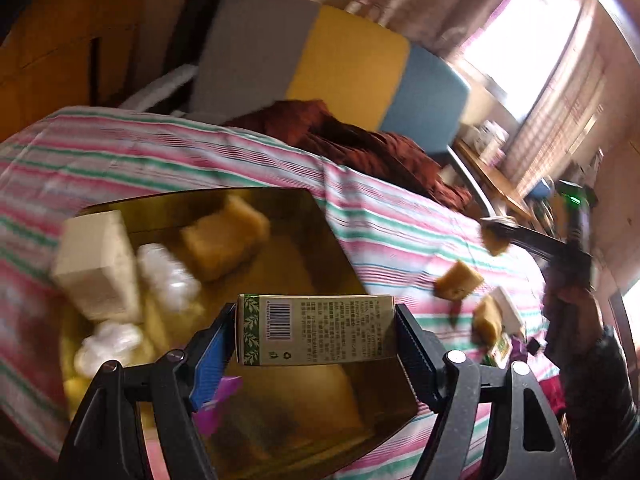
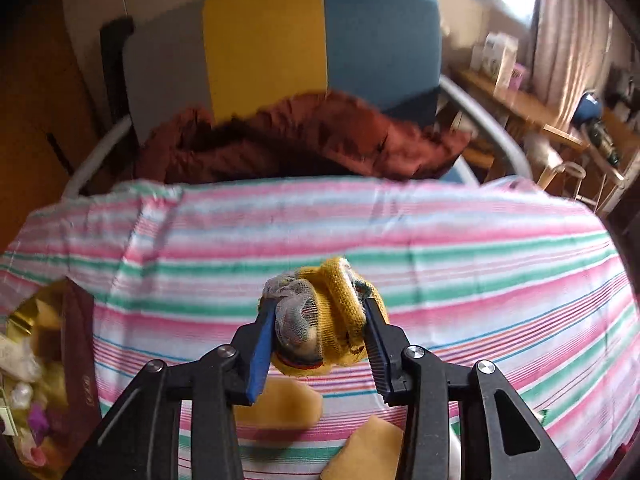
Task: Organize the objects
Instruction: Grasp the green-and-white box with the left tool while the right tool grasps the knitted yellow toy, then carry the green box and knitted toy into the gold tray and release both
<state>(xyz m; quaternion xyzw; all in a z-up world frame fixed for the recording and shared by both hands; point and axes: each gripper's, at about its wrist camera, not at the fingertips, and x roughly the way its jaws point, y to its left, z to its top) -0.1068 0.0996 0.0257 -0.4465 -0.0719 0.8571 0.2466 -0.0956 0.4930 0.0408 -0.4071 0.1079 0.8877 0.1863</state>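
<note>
Carton [image 1: 316, 330] and yellow bundle [image 2: 324, 316] between jaws

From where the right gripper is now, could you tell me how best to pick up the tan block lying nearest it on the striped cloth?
Take the tan block from above, pads across its two long flat sides; it lies flat and clear.

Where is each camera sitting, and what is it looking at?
Left wrist: sits on the left gripper, looking down over its held green-and-tan box into the gold tray; the person's other hand shows at right.
Right wrist: sits on the right gripper, looking across the table at its held yellow knitted bundle.
Both see the striped cloth, the tan blocks and the gray, yellow and blue chair.
</note>
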